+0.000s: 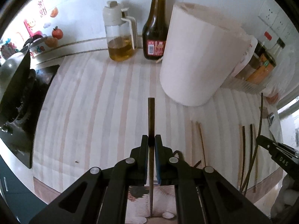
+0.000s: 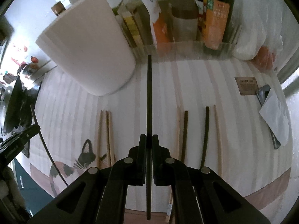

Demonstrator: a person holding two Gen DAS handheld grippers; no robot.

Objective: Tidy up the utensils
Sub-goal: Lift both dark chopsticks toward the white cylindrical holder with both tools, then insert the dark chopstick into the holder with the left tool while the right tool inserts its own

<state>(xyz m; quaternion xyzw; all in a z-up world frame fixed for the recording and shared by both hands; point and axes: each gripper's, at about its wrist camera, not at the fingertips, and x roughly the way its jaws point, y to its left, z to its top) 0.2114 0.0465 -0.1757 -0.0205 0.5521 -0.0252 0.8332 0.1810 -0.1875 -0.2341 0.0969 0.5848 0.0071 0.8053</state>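
Note:
My left gripper (image 1: 151, 140) is shut on a brown chopstick (image 1: 151, 115), held lifted above the striped mat (image 1: 84, 102), its thick end pointing away from me. My right gripper (image 2: 149, 139) is shut on a black chopstick (image 2: 149, 93), likewise raised over the mat (image 2: 233, 130). On the mat lie several loose chopsticks: a light pair (image 2: 106, 134) to the left, and dark and light ones (image 2: 205, 134) to the right. The right gripper (image 1: 276, 149) with its black chopstick shows at the right edge of the left wrist view. The left gripper (image 2: 18, 140) appears at the left edge of the right wrist view.
A big white paper roll (image 1: 198, 56) stands at the back of the mat. Beside it are an oil jug (image 1: 119, 35) and a dark sauce bottle (image 1: 155, 28). A clear rack with bottles and boxes (image 2: 186, 24) lines the back. A stove with a wok (image 1: 16, 93) is left. A wrapped utensil (image 2: 271, 112) lies right.

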